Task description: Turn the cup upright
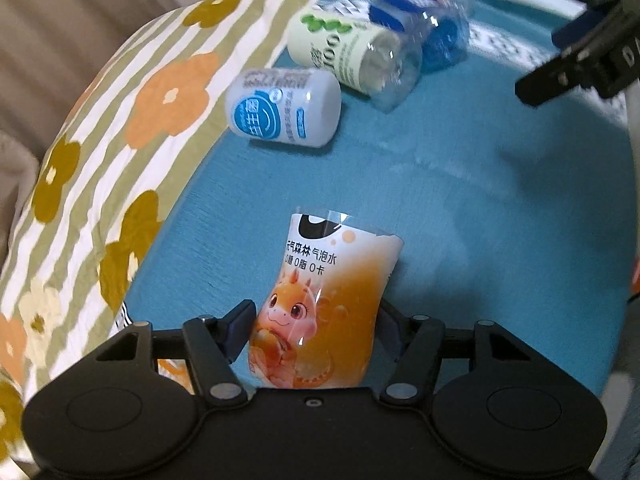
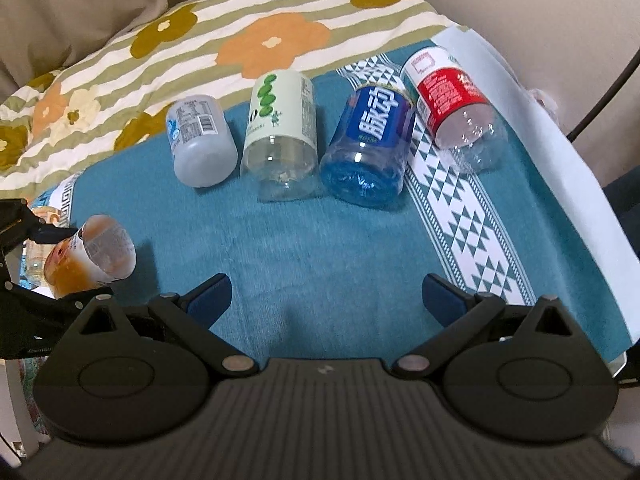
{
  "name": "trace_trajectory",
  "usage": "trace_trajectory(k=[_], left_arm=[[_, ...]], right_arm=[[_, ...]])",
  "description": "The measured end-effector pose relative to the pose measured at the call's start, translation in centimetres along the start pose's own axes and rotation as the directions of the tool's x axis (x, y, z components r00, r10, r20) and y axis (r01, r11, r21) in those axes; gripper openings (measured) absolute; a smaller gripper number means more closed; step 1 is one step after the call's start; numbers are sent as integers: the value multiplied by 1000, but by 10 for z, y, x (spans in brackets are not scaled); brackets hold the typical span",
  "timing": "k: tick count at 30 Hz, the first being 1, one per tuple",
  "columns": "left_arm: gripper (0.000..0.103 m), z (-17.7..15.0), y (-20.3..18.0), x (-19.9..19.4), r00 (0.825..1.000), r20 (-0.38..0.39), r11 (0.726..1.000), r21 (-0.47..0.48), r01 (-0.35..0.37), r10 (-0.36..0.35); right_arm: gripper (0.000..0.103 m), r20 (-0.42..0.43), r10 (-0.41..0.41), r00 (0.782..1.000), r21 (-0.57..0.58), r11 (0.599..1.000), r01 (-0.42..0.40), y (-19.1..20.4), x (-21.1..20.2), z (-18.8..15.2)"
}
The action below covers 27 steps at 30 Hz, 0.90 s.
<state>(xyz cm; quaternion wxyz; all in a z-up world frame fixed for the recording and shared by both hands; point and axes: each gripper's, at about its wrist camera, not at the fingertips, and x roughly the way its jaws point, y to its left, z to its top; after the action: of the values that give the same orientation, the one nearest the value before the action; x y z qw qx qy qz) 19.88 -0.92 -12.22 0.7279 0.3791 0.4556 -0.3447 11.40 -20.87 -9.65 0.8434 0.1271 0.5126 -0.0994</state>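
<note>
My left gripper (image 1: 316, 324) is shut on an orange cup with a cartoon dragon label (image 1: 324, 304), held tilted above the teal cloth (image 1: 460, 208). The same cup (image 2: 90, 256) shows at the far left of the right wrist view, between the left gripper's fingers. My right gripper (image 2: 326, 296) is open and empty over the cloth; it also shows at the upper right of the left wrist view (image 1: 580, 60). Several more cups lie on their sides in a row: a white one (image 2: 200, 144), a green-labelled one (image 2: 280, 136), a blue one (image 2: 372, 140) and a red-labelled one (image 2: 452, 108).
The teal cloth has a white triangle-patterned band (image 2: 460, 200) on the right. A striped floral blanket (image 2: 248, 36) lies behind and to the left of the cloth. A dark cable (image 2: 604, 96) runs at the far right.
</note>
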Motion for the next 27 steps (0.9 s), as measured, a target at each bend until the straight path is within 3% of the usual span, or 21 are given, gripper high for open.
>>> trace_trajectory(k=[6,9,13,18,25,27], left_arm=[[68,8,-14,-23,1000,5,981,-192,15,-14],[68,12,-26,-33,1000,4,955,-296,18,-17],[68,18,-44,-41,1000,5,898,-439,25,-26],[68,20,-67,-42,999,15,785,-618,46,-46],[68,18,-88,-22,997,32,552,-831,67,-73],[68,17,-90,-13,997,30,496,-866,62,-72]], right_arm=[[103,25,38,999,-44,998,-37,-14,-16,7],[103,34,66,997,-73,995,-64,-24,-22,10],[103,39,102,994,-122,988,-97,-38,-26,13],[103,26,143,989,-181,974,-136,-56,-29,11],[103,-13,166,986,-267,950,-163,-75,-23,1],[103,-26,165,986,-278,946,-166,-79,-19,-2]])
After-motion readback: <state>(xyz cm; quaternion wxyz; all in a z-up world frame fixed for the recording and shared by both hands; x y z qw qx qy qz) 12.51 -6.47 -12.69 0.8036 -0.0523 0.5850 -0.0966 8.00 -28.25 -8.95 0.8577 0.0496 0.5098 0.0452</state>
